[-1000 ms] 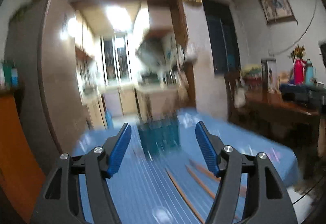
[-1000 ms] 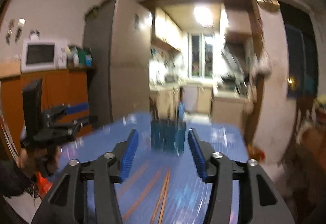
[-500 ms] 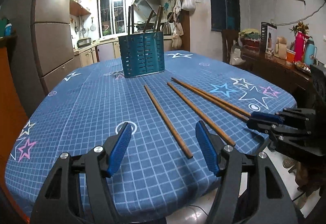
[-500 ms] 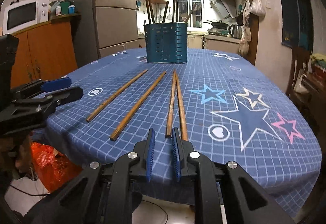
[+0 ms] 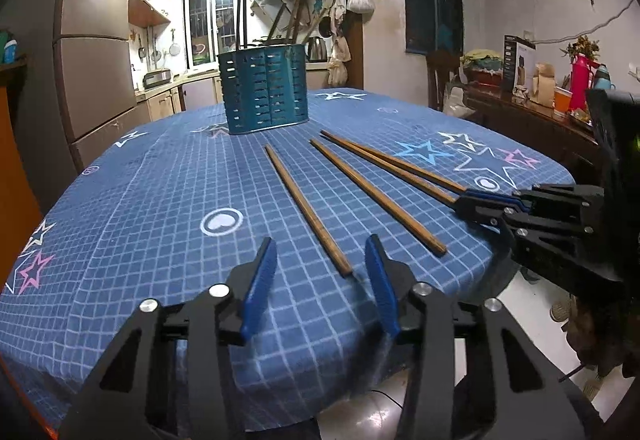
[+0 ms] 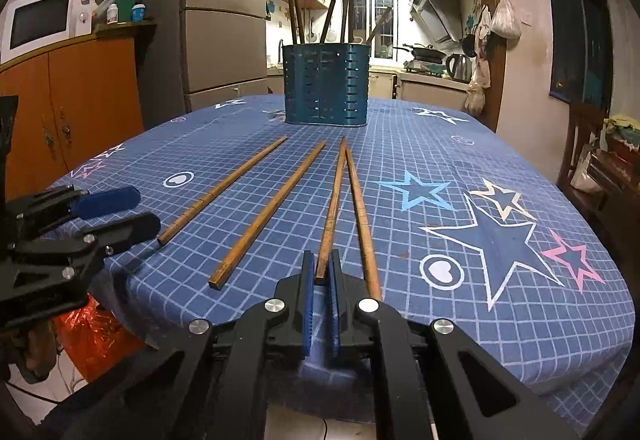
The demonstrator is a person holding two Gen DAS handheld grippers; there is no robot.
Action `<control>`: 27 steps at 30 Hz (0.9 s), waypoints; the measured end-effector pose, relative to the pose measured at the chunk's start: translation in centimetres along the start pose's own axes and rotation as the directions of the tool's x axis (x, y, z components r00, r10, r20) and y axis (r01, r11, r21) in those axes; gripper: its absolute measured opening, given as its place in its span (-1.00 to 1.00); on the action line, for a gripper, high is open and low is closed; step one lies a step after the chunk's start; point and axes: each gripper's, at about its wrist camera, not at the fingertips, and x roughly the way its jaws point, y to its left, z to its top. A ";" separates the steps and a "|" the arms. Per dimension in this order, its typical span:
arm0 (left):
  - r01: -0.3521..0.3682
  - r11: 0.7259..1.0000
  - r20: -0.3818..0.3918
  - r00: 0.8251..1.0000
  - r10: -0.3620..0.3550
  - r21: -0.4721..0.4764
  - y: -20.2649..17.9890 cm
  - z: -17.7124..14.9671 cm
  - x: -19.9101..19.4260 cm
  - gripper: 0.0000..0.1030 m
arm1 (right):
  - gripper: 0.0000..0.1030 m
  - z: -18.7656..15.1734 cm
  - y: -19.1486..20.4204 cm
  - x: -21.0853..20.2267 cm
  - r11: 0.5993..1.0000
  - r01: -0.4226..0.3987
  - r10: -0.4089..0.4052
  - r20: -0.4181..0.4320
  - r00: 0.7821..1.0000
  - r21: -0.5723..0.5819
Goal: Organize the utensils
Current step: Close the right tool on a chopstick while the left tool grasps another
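Observation:
Several wooden chopsticks lie on the blue star tablecloth (image 5: 120, 200), pointing at a teal slotted utensil holder (image 5: 265, 88) (image 6: 325, 84) that has dark utensils standing in it. My left gripper (image 5: 320, 260) is open, its fingers either side of the near end of the leftmost chopstick (image 5: 306, 208). My right gripper (image 6: 321, 260) is shut on the near end of one chopstick (image 6: 331, 212) of the right-hand pair. The other chopstick of that pair (image 6: 360, 216) lies just right of it. The right gripper also shows in the left wrist view (image 5: 476, 202).
Another loose chopstick (image 6: 272, 208) lies between the two gripped ends. The table edge is right under both grippers. A fridge (image 6: 224, 20), an orange cabinet (image 6: 72, 100) with a microwave (image 6: 40, 22) and a cluttered side table (image 5: 540, 108) surround the table.
Both grippers have come down and forward to the table edge. The left gripper has narrowed around the leftmost chopstick's end. The right gripper has closed onto a chopstick's end.

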 end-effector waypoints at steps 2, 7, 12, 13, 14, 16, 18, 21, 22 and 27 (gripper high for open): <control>0.007 1.000 -0.002 1.000 -0.007 0.009 -0.5 -0.3 0.0 -0.25 | -0.84 -0.1 -0.1 0.0 1.000 -0.002 0.002 0.002 1.000 0.004; 0.007 1.000 -0.010 1.000 -0.007 0.026 -1.4 -0.6 0.4 -0.26 | -0.84 -0.2 -0.2 0.0 1.000 -0.003 0.003 0.004 1.000 0.007; -0.019 1.000 -0.008 1.000 0.019 -0.002 -1.2 -0.5 1.7 -0.59 | -0.84 -0.3 -0.2 0.2 1.000 0.011 -0.012 0.024 1.000 0.022; -0.026 1.000 -0.004 1.000 0.026 -0.002 -1.2 -0.4 1.8 -0.61 | -0.84 -0.3 -0.2 0.3 1.000 0.013 -0.014 0.028 1.000 0.023; -0.034 0.999 0.001 0.999 0.034 0.002 -1.3 -0.4 1.9 -0.63 | -0.84 -0.3 -0.2 0.4 1.000 0.017 -0.018 0.035 0.999 0.025; -0.037 0.999 0.006 0.999 0.037 -0.007 -1.2 -0.4 2.1 -0.63 | -0.83 -0.3 -0.2 0.6 0.999 0.013 -0.014 0.043 0.999 0.031; -0.046 0.999 0.012 0.999 0.046 -0.022 -1.0 -0.4 2.2 -0.63 | -0.83 -0.3 -0.1 0.7 1.000 0.012 -0.013 0.053 0.998 0.028; -0.061 0.998 0.031 0.998 0.062 -0.033 -1.1 -0.6 2.1 -0.61 | -0.83 -0.3 -0.2 0.8 1.000 0.008 -0.010 0.058 0.998 0.031; -0.066 0.997 0.038 0.997 0.067 -0.035 -1.2 -0.7 2.1 -0.61 | -0.83 -0.3 -0.2 0.8 1.000 0.009 -0.011 0.059 0.998 0.030; -0.073 0.996 0.060 0.995 0.076 -0.051 -1.2 -1.1 2.0 -0.61 | -0.83 -0.2 -0.2 0.9 0.999 0.007 -0.009 0.051 0.999 0.034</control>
